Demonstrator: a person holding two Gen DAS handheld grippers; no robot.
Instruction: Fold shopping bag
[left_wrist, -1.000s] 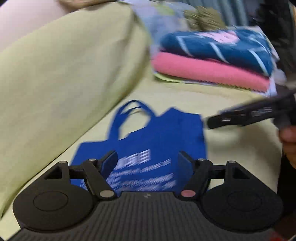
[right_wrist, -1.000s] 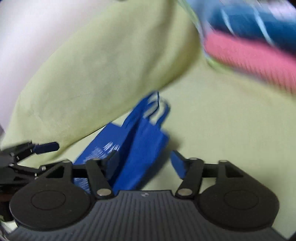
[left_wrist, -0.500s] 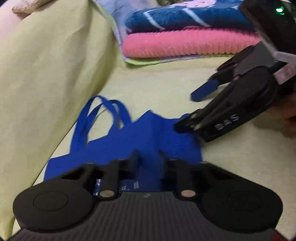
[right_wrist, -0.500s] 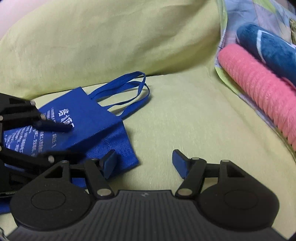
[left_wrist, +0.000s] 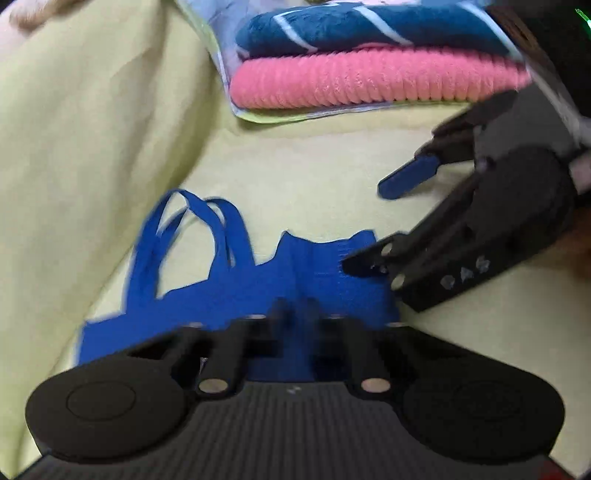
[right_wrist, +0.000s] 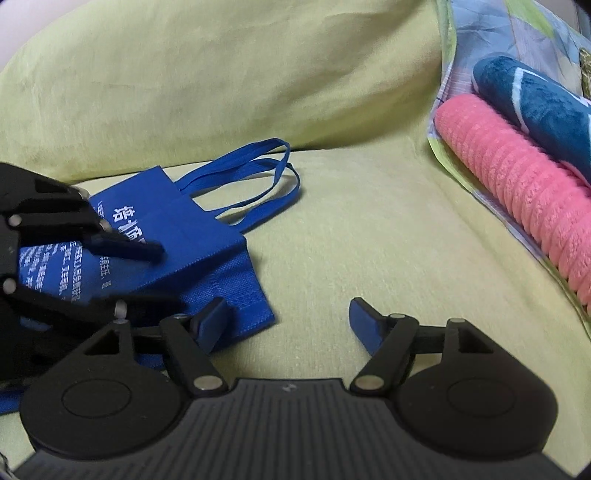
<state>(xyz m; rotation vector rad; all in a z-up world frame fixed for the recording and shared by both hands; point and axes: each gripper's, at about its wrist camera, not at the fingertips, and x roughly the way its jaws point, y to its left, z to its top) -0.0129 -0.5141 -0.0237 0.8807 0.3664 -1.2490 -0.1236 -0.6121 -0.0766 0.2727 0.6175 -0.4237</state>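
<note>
Blue non-woven shopping bag (right_wrist: 207, 254) is lying on the yellow-green sofa seat (right_wrist: 369, 229), partly doubled over with handles (right_wrist: 258, 173) trailing; further folding is likely remaining. Left gripper (left_wrist: 295, 314) is pinching its edge, while right gripper (right_wrist: 288, 317) is spreading wide at its corner.

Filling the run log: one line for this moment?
left gripper: shut on bag | right gripper: open at bag corner | bag: flat on cushion

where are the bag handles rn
In the right wrist view the blue handles lie flat on the yellow-green cushion, left of centre, trailing from the shopping bag toward the backrest.
</note>
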